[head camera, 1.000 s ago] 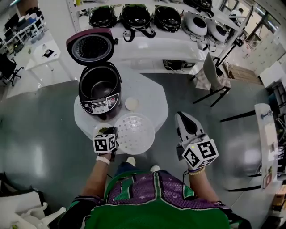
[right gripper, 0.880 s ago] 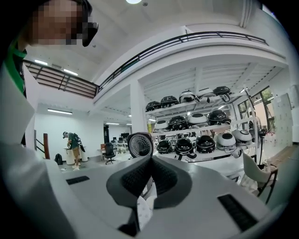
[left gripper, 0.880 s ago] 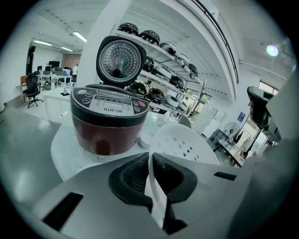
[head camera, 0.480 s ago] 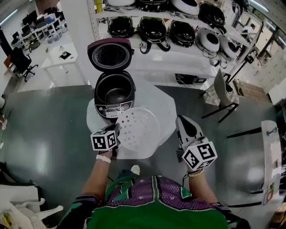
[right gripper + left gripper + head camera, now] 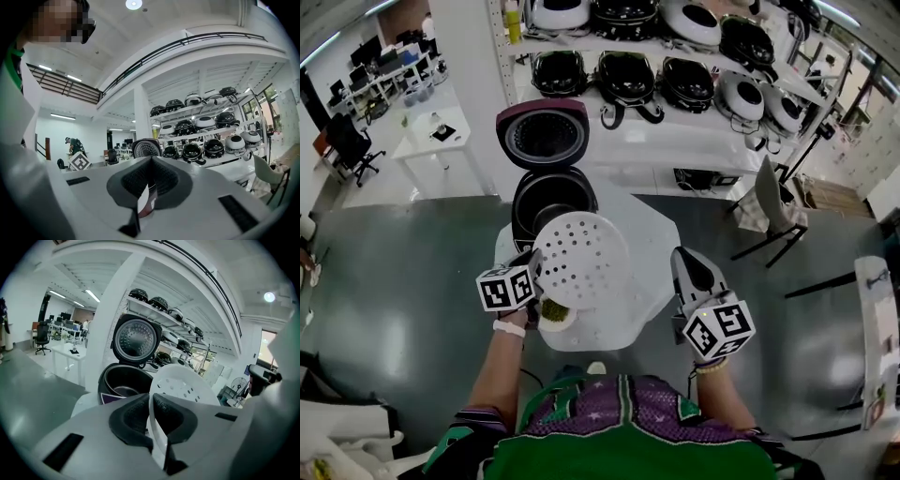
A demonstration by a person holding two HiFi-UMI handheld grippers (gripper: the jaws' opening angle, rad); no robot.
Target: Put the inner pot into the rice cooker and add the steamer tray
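"What's the white disc in the middle of the head view?"

"That's the steamer tray [image 5: 579, 260]. It's thin white plastic, round and shallow, with small holes all over it. The left gripper [image 5: 533, 270] is clamped on the rim at its lower left edge. In the left gripper view the ribbed black pads [image 5: 133, 414] pinch the thin wall from both sides. The tray is tipped and held off the round white table [image 5: 652, 272], and from above it covers the front of the rice cooker [image 5: 519, 214]."

"And the cooker?"

"It sits just above the tray in the frame. The body is dark and glossy, and the round lid [image 5: 542, 134] is thrown back to show a ridged metal face. The inner pot [image 5: 555, 195] sits inside, dark and smooth."

"How are the hands placed?"

"The left forearm reaches up from the bottom centre, with the marker cube at the tray's lower left. The right gripper [image 5: 680, 255] is at centre right by the table's edge and points up the frame. Its pads are pressed together with nothing gripped."

"Anything else on the table?"

"A small white dish [image 5: 551, 317] with something greenish in it, just below the tray."
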